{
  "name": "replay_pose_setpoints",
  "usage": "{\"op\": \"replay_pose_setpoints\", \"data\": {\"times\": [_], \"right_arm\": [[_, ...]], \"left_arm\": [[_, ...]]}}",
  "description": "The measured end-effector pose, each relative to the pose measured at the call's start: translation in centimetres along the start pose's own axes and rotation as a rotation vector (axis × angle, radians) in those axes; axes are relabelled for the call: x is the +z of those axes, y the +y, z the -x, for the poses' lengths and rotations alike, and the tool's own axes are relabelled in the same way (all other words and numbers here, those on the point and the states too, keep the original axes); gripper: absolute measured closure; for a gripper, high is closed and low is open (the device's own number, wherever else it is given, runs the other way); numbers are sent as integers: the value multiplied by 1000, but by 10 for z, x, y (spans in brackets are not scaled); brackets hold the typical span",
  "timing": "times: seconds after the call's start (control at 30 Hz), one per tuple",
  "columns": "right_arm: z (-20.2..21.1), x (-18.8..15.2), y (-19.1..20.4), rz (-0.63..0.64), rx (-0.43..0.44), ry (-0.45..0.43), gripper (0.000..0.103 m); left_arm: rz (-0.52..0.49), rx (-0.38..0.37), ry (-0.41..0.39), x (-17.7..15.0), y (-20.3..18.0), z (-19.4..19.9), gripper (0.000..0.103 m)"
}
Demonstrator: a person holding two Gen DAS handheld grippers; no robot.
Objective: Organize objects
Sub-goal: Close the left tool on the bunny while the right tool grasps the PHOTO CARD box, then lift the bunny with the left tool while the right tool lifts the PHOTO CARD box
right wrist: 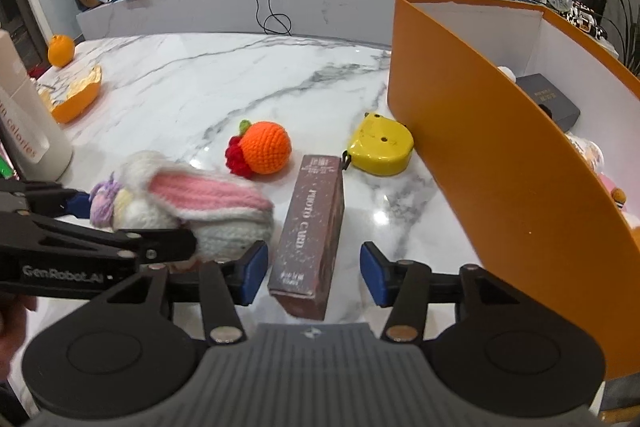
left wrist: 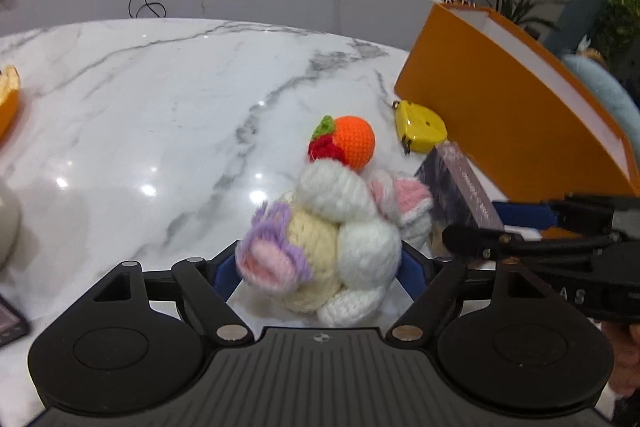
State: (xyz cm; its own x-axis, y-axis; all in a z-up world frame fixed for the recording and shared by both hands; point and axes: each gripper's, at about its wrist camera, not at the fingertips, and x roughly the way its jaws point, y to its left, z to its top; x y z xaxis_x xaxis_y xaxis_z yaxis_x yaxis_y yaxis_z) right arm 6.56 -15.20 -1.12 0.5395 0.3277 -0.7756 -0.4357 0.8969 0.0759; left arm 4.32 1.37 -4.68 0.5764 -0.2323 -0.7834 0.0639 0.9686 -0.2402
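Between the blue pads of the left claw [left wrist: 316, 273] sat the knitted bunny [left wrist: 332, 243], and the pads were pressed into its yarn on both sides, so that claw was closed on it. Soft, light and squashy by the look of it; a grip across the plump body seemed safer than one on the floppy pink-lined ear [right wrist: 208, 197], which would likely just bend. Close by, the right claw [right wrist: 314, 273] stood wide open, its pads flanking the near end of the dark card box [right wrist: 310, 247] without touching. That box looked stiff and light, best pinched across its narrow sides. Its long axis ran away from the camera, tilted slightly right. Farther out on the marble desk [right wrist: 180, 87] lay the crocheted orange [right wrist: 266, 147] and the yellow tape measure [right wrist: 380, 149], the latter just beside the orange bin [right wrist: 480, 147].
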Motion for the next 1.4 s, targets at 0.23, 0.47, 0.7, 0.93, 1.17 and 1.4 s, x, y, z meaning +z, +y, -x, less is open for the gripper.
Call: {"op": "replay_pose_setpoints", "data": {"times": [0.23, 0.47, 0.7, 0.93, 1.17, 1.4], "right_arm": [[-9, 3, -2, -13, -11, -6, 48], [-19, 6, -6, -37, 4, 0, 58], [-22, 7, 0, -4, 3, 17, 77], [-14, 10, -5, -20, 16, 8, 79], [-4, 10, -6, -23, 27, -5, 79], [6, 11, -6, -23, 29, -27, 79]], "left_arm": [[60, -57, -10, 3, 10, -13, 11], [45, -54, -16, 4, 6, -13, 16], [54, -46, 13, 5, 3, -9, 19], [60, -67, 13, 4, -1, 2, 20], [84, -68, 6, 6, -2, 7, 20], [74, -72, -13, 8, -10, 16, 20]]}}
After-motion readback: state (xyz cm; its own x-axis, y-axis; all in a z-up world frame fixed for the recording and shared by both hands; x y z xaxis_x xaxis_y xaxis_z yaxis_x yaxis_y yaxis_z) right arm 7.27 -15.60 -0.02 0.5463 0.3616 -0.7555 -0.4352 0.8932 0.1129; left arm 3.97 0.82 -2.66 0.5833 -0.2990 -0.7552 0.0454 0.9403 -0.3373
